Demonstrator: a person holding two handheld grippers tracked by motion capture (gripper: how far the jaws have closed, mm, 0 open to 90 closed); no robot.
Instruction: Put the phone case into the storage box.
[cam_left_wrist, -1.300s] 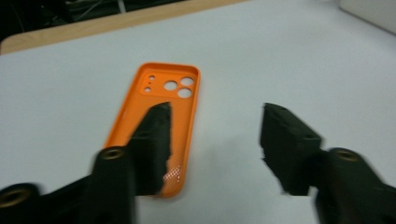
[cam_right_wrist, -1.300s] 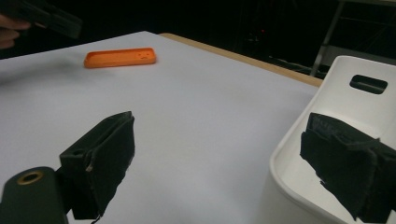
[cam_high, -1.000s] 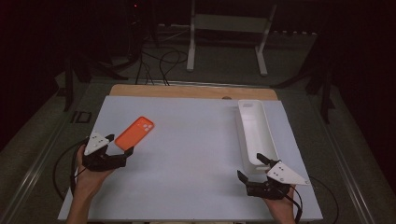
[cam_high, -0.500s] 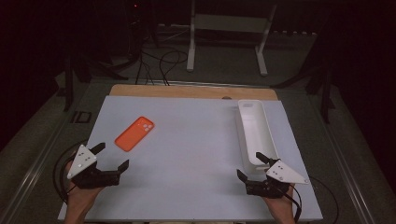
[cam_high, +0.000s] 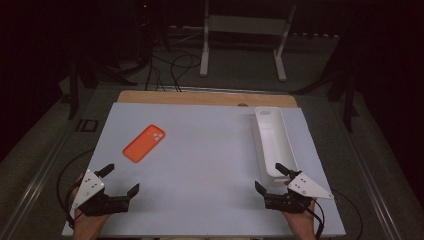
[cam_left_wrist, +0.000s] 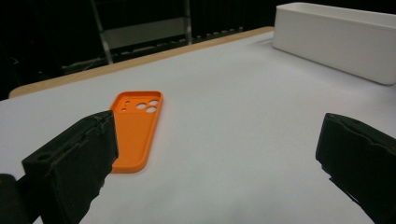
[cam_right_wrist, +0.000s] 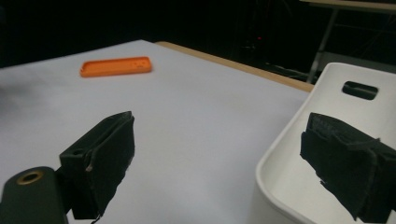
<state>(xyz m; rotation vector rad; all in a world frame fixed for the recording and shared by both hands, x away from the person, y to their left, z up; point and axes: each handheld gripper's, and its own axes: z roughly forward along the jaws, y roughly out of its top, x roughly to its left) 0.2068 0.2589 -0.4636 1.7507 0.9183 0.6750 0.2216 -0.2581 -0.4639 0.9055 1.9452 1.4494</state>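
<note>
The left gripper (cam_high: 120, 180) hangs low over the surface (cam_high: 200, 165), its jaws spread wide after just opening, nothing between them. The orange phone case (cam_high: 144, 143) lies flat just ahead of it. The right gripper (cam_high: 272, 178) gapes wide beside the white tray (cam_high: 272, 135).

Orange phone case (cam_high: 144, 143), white tray (cam_high: 273, 137)

White board (cam_high: 200, 165) on a wooden tabletop (cam_high: 200, 98) — beyond it, floor cables (cam_high: 175, 65) and a white metal stand (cam_high: 242, 30).
</note>
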